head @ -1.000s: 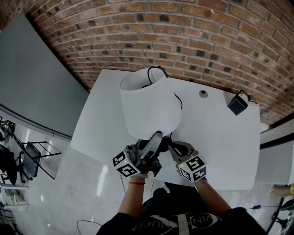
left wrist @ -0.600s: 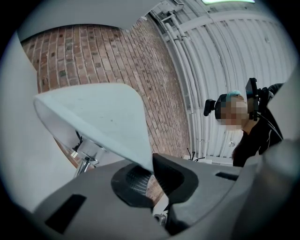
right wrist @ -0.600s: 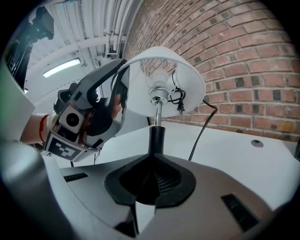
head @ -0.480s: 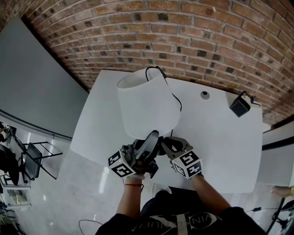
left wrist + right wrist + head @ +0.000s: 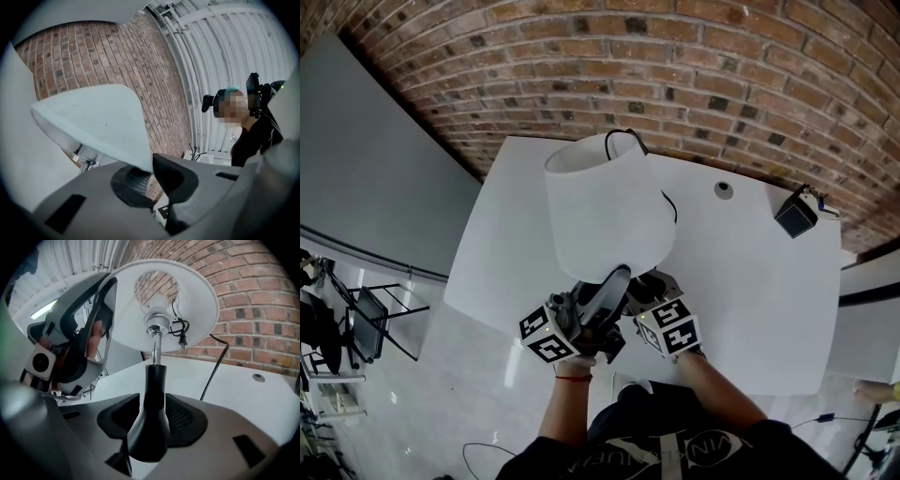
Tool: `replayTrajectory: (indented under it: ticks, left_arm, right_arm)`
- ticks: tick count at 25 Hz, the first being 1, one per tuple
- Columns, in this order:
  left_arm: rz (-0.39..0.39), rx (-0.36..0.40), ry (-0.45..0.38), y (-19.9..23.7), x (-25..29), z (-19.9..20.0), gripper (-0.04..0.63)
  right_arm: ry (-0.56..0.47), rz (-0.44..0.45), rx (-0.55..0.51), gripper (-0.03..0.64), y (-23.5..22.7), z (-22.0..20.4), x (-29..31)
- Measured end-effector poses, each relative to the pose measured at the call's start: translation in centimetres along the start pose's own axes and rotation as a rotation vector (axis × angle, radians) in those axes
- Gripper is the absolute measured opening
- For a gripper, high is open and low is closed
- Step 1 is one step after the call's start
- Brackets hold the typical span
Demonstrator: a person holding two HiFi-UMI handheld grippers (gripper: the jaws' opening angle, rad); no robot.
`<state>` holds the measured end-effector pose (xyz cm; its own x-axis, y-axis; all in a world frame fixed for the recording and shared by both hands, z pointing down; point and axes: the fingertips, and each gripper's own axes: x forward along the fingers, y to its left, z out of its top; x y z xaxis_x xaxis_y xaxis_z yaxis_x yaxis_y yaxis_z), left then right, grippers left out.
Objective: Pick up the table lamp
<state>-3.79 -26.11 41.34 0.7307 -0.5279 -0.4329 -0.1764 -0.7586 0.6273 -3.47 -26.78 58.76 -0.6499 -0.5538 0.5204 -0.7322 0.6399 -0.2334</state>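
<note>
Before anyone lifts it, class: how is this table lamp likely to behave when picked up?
Probably top-heavy and apt to tip: the wide white shade sits on a thin chrome rod above a slim black base. The shade looks thin, so it likely dents. Its cord may drag.

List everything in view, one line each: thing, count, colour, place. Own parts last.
brick wall: one, red-brown, at the back.
panel: one, grey, left of the table.
table: one, white, in front of the wall.
table lamp: one, white shade, black stem, at the table's near edge.
cord: one, black, from the lamp across the table toward the wall.
box: one, black, table's far right corner.
round cap: one, grey, in the tabletop left of the box.
left gripper: one, grey, fingers closed on the shade's rim.
right gripper: one, grey, fingers have just been opening, stem between them, ungripped.
</note>
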Motion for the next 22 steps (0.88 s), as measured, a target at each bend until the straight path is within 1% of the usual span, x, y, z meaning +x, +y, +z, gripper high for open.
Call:
replayTrajectory:
  ticks: [4, 9, 22]
  left_arm:
    - [0.004, 0.012, 0.021, -0.1, 0.2, -0.4, 0.014]
    - [0.011, 0.007, 0.022, -0.4, 0.2, -0.7, 0.014]
    - [0.023, 0.013, 0.048, -1.2, 0.2, -1.5, 0.014]
  right_arm:
    - [0.03, -0.026, 0.005, 0.149, -0.3, -0.3, 0.6]
    - [0.063, -0.044, 0.015, 0.149, -0.4, -1.3, 0.8]
    - [0.026, -0.048, 0.006, 0.15, -0.5, -1.2, 0.4]
